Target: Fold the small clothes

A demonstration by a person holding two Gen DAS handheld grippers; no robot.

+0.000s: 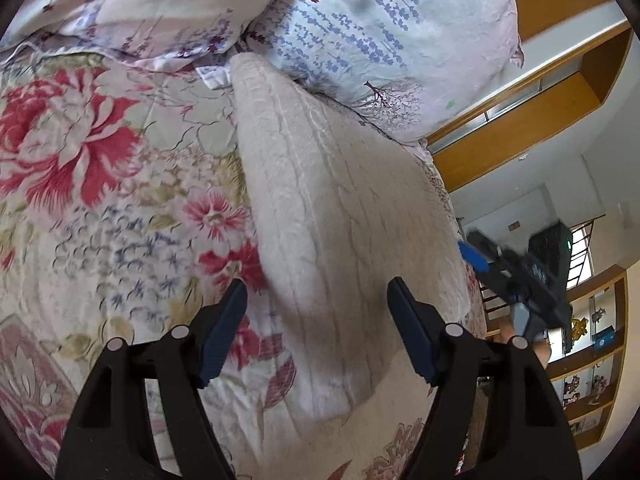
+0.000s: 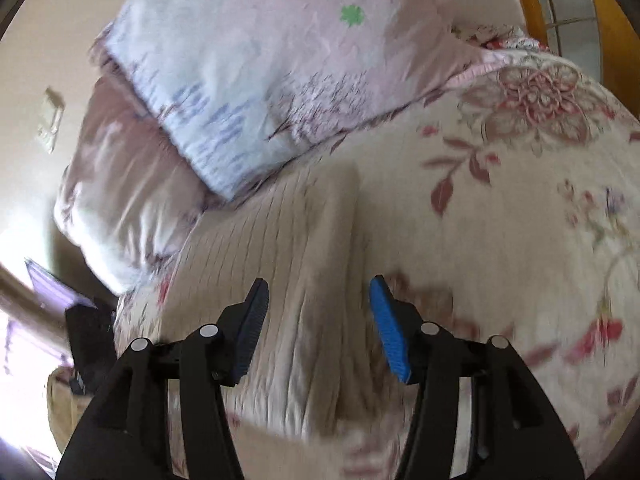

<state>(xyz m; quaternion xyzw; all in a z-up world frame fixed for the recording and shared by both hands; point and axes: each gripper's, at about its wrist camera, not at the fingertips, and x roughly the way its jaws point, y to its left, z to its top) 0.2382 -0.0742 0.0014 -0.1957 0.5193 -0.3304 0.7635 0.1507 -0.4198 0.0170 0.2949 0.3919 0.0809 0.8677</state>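
Observation:
A cream ribbed knit garment (image 1: 340,216) lies folded in a long flat shape on the floral bedspread (image 1: 100,208). My left gripper (image 1: 316,292) is open and empty, jaws spread over the garment's near end. The right gripper shows in the left wrist view (image 1: 508,264) at the garment's right edge. In the right wrist view the same garment (image 2: 288,264) lies ahead and below, blurred. My right gripper (image 2: 318,292) is open and empty above it.
Two pillows with purple flower print (image 1: 380,32) (image 2: 248,76) lie at the head of the bed, touching the garment's far end. Wooden shelving (image 1: 592,380) and a wooden frame (image 1: 520,120) stand beyond the bed's right edge.

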